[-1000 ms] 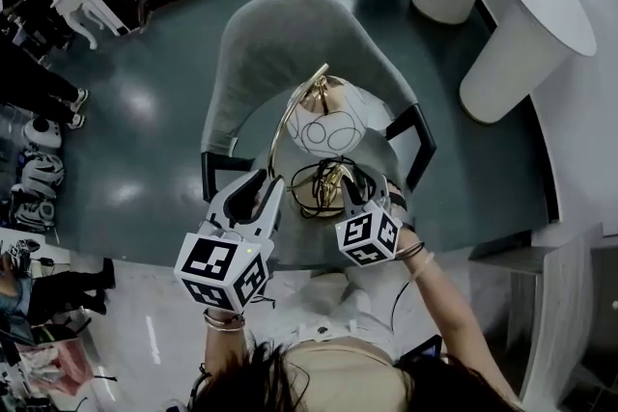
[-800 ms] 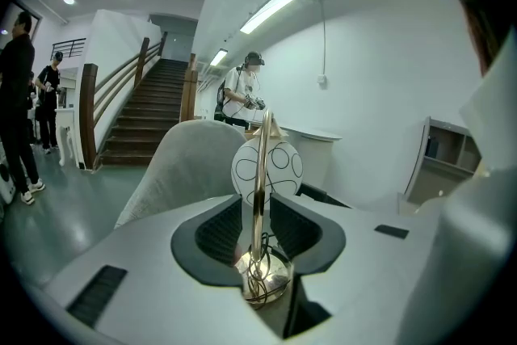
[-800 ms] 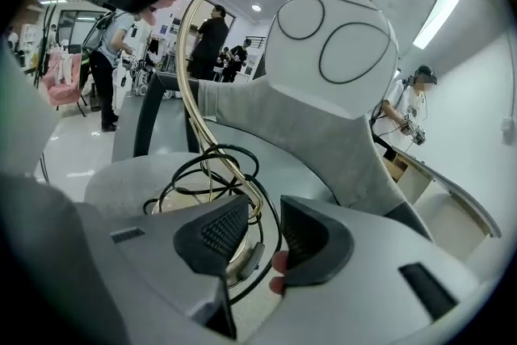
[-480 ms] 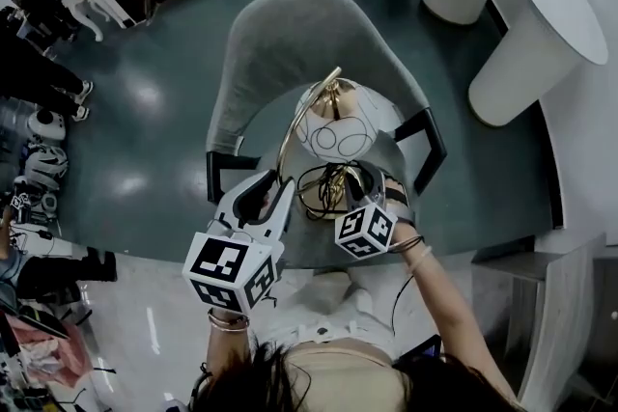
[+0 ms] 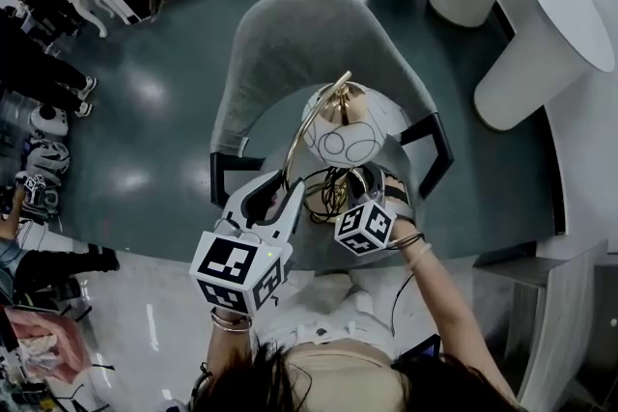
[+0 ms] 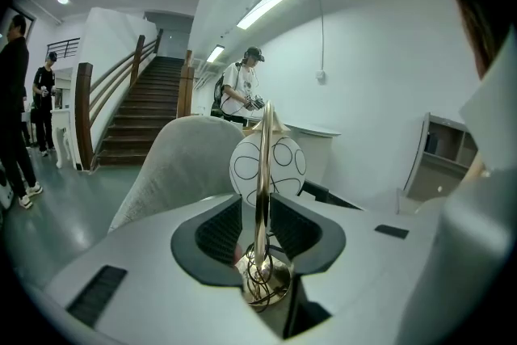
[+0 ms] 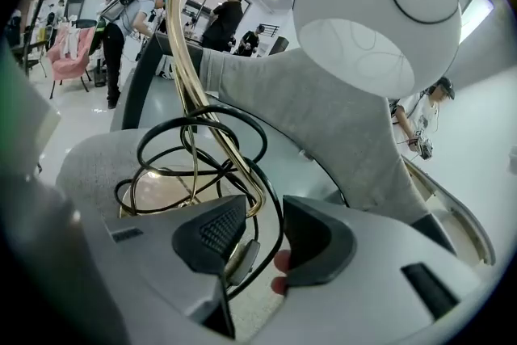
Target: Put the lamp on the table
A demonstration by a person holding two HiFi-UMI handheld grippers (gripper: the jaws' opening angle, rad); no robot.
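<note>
At mid-frame, the brass arc lamp with white globe point(image 5: 343, 135) sits on the grey upholstered chair point(image 5: 290, 43). Left gripper point(image 6: 260, 226) stands open around its stem point(image 6: 262, 166); right gripper point(image 7: 262, 234), jaws just widened, straddles black cord point(image 7: 190, 121), which could snag.

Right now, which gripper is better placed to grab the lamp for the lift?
Probably left: the left gripper has the bare lamp stem alone between its open jaws. The right gripper, whose jaws have just been opening, sits low with tangled cord between them too.

One lamp point(image 5: 343, 132), one armchair point(image 5: 290, 39), one left gripper point(image 5: 281, 192), one right gripper point(image 5: 363, 186).
</note>
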